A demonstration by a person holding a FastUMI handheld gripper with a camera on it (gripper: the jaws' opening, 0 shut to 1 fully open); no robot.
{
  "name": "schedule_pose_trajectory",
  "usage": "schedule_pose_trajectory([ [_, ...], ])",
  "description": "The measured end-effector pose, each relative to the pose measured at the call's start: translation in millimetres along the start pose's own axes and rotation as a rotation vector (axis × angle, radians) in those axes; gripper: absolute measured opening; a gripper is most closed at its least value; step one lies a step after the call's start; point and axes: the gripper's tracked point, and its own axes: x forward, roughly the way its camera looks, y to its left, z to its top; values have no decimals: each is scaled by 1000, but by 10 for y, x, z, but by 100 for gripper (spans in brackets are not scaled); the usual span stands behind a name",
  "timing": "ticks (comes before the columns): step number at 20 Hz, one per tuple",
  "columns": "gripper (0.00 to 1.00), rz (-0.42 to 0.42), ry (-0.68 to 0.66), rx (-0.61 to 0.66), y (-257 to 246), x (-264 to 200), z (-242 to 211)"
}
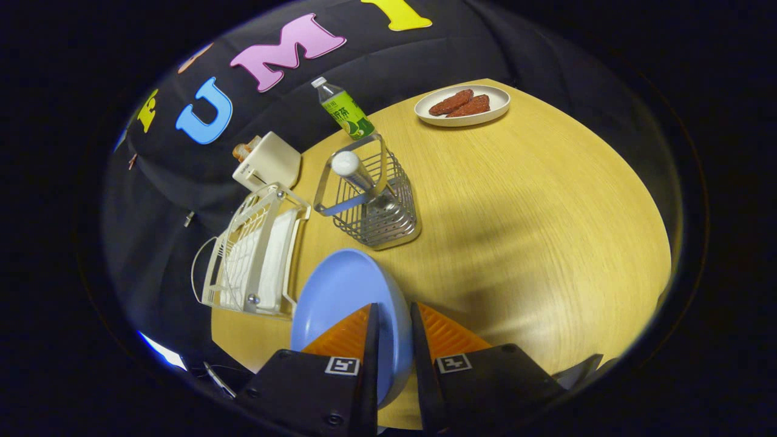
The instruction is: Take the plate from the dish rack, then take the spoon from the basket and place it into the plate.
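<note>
The plate [346,297] stands on edge between the two fingers of the gripper [394,318], which press on its rim from both sides, above the table [516,212]. To the left of the plate, the dish rack [255,255] sits at the table's edge. Just beyond the plate stands the wire basket [376,200], and the spoon [358,173] leans inside it. Behind the basket stands a bottle [344,109]. Left of the bottle, behind the dish rack, is a toaster [267,161]. Far to the right, well apart from the basket, a dish [495,100] with food [459,104] lies on the table.
</note>
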Motion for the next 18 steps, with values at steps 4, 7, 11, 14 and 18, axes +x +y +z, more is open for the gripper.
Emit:
schedule_pose_trajectory([
  [4,78,16,-120,-187,-90,-104,248],
  [7,98,72,-331,-334,99,-353,678],
  [11,98,165,-524,-423,429,-538,1144],
  [14,98,182,-549,-463,530,-408,1303],
  [18,98,179,-584,-474,604,-210,1508],
])
